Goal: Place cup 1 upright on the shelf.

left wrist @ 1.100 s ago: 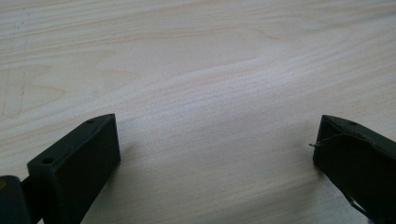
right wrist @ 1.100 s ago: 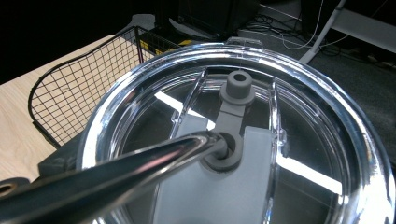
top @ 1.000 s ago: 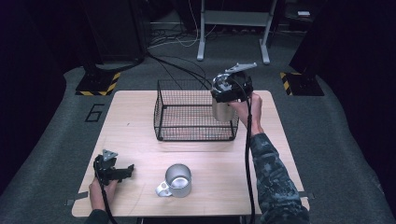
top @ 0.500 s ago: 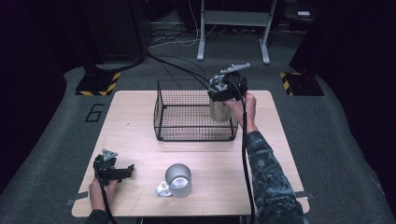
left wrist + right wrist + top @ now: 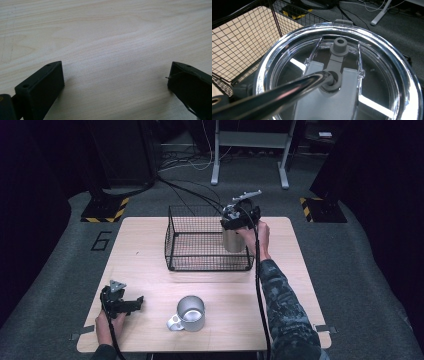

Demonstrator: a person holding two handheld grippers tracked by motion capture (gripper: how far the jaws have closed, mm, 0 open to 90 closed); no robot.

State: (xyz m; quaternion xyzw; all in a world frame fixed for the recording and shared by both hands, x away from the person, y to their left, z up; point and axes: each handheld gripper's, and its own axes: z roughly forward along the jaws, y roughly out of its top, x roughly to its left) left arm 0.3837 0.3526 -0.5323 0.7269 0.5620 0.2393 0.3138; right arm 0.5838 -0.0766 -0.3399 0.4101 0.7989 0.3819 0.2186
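Tumbler carried leftward over basket by right tool — grip hidden, left tool released.

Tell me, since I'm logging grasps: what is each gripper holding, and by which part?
The right gripper holds a steel tumbler by its top, over the wire basket; the exact contact is hidden. The left gripper is open on the table, holding nothing.

A mug stands on the table before the wire basket.
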